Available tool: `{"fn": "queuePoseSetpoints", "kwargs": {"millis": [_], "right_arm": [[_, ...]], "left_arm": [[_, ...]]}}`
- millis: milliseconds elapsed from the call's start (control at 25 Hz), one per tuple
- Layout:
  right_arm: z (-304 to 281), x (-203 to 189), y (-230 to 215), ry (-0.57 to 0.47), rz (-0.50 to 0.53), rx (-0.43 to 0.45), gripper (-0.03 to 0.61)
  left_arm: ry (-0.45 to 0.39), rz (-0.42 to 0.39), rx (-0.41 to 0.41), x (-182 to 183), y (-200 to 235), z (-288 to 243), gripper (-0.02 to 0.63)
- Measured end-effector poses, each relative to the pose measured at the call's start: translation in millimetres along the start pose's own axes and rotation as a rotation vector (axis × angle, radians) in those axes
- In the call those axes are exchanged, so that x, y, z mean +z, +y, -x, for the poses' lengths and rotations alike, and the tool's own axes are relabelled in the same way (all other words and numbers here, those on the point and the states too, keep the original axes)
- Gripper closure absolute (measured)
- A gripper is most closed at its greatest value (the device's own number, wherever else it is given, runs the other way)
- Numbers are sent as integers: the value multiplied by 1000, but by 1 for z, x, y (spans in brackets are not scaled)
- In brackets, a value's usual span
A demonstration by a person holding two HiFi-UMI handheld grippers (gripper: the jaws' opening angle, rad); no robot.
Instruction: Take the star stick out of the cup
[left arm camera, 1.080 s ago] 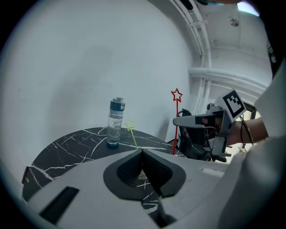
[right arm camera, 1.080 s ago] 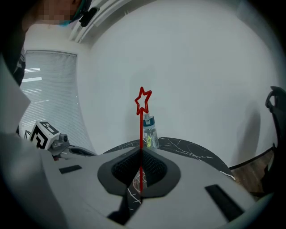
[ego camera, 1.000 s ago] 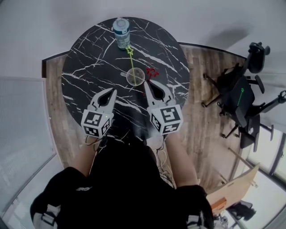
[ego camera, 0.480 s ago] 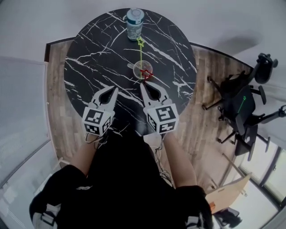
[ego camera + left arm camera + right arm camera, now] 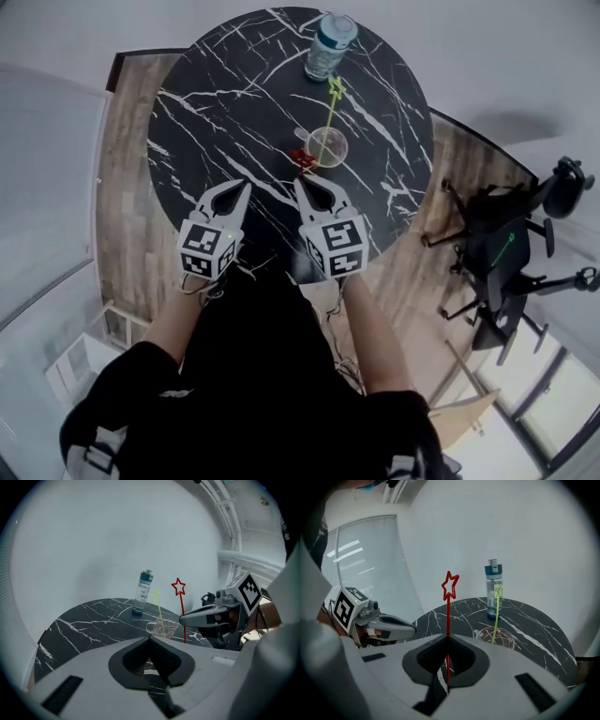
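— Looking from above, what is the right gripper doing?
— It's clamped on the red star stick. The stick is out of the cup, just beside it, above the black table. A yellow stick leans in the cup, and a bottle stands beyond.
— And the left gripper?
— In its own view the jaws are pressed together with nothing between them.
— And the right gripper's view?
— The red stick stands upright, pinched between the jaws.
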State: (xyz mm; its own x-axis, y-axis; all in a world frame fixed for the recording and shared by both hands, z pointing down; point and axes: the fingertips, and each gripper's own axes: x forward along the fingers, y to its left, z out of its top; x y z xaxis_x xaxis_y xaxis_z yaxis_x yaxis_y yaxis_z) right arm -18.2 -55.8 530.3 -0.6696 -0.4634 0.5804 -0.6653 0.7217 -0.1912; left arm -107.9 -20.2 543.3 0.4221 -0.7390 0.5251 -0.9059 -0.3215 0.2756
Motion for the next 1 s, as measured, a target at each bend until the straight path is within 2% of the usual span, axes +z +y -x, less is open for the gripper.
{"fn": "queuePoseSetpoints", "kwargs": {"millis": [360,1000], "right_arm": [[-37,-40,7,157,28,41,578],[-90,-85,-1,304,8,25,578]], "left_arm": [[48,55,28,-33,17,-5,615],[140,93,30,-67,45,-22,615]]}}
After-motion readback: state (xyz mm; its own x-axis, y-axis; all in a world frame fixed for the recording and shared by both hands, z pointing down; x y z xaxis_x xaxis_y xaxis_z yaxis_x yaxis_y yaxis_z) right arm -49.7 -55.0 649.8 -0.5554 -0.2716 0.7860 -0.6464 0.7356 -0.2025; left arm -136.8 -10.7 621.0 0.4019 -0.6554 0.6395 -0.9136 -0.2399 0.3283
